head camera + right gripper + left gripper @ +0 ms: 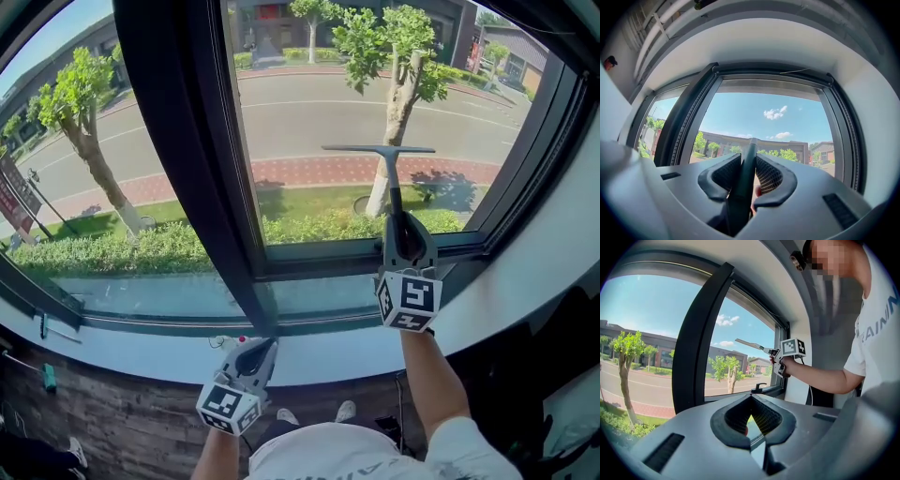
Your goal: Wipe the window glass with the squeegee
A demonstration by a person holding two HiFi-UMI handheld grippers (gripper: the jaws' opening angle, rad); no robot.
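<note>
The squeegee (394,192) has a black handle and a thin T-shaped blade held flat against the right pane of the window glass (309,112), about mid-height. My right gripper (406,246) is shut on the handle's lower end, just above the bottom frame. In the right gripper view the dark handle (745,176) runs up between the jaws of my right gripper (749,161). My left gripper (255,349) hangs low by the white sill, shut with nothing in it. In the left gripper view its jaws (751,399) meet at the tips, and the squeegee (750,344) shows far off.
A wide dark mullion (187,159) splits the window, with a second pane (84,178) on its left. The white sill (319,349) runs below the frame. A black window handle (758,388) sits on the bottom frame. A white wall (553,244) closes the right side.
</note>
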